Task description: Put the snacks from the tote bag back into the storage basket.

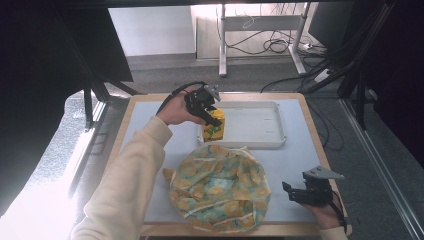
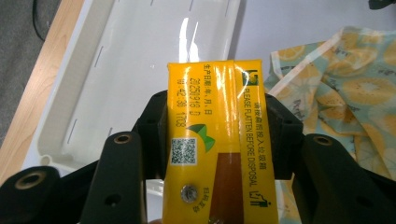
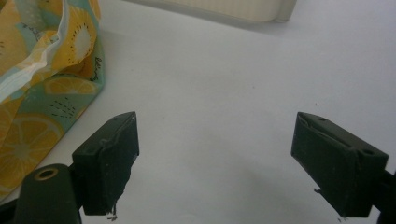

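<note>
A yellow drink carton (image 1: 216,125) with green and orange print stands at the left end of a white tray (image 1: 260,142). My left gripper (image 1: 209,114) is shut on the yellow drink carton (image 2: 217,140), its black jaws pressing both sides over the white tray (image 2: 116,70). A crumpled cloth bag (image 1: 220,187) with a lemon print on teal lies in front of the tray. My right gripper (image 1: 295,192) rests low at the table's front right, right of the bag, open (image 3: 215,163) with nothing between its fingers.
The grey table mat (image 1: 295,160) has a wooden rim all round. The bag's edge (image 3: 42,84) lies just left of the right gripper. Beyond the table are a desk frame (image 1: 260,30) and floor cables (image 1: 280,47).
</note>
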Tool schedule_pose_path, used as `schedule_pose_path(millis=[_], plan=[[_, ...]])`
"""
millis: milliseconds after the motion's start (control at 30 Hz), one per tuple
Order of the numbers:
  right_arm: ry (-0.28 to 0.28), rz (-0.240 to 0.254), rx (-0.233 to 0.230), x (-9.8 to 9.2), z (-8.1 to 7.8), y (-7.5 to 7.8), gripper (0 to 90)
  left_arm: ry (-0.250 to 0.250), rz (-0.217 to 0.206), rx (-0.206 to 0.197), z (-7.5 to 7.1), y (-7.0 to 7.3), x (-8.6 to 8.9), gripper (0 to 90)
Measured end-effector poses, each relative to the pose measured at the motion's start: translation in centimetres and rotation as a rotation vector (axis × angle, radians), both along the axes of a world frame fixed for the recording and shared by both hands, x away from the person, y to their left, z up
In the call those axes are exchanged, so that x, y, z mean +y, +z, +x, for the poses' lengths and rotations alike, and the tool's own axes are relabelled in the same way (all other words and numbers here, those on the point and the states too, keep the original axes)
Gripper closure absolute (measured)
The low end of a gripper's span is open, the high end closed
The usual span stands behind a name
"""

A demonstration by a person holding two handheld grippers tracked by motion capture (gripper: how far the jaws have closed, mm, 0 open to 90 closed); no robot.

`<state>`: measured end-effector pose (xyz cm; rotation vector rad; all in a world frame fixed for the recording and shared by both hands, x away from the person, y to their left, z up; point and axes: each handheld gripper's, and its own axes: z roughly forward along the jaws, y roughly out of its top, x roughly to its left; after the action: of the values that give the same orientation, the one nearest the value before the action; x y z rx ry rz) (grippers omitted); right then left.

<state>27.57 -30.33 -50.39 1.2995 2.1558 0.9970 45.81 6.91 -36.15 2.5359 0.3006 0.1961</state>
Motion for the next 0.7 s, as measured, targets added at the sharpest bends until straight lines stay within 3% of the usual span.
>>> schedule_pose_path(millis=[700], plan=[[-0.018, 0.002, 0.0, -0.5, -0.3, 0.0, 15.4, 0.005, 0.023, 0.014, 2.4, -2.1, -0.6, 52.2]])
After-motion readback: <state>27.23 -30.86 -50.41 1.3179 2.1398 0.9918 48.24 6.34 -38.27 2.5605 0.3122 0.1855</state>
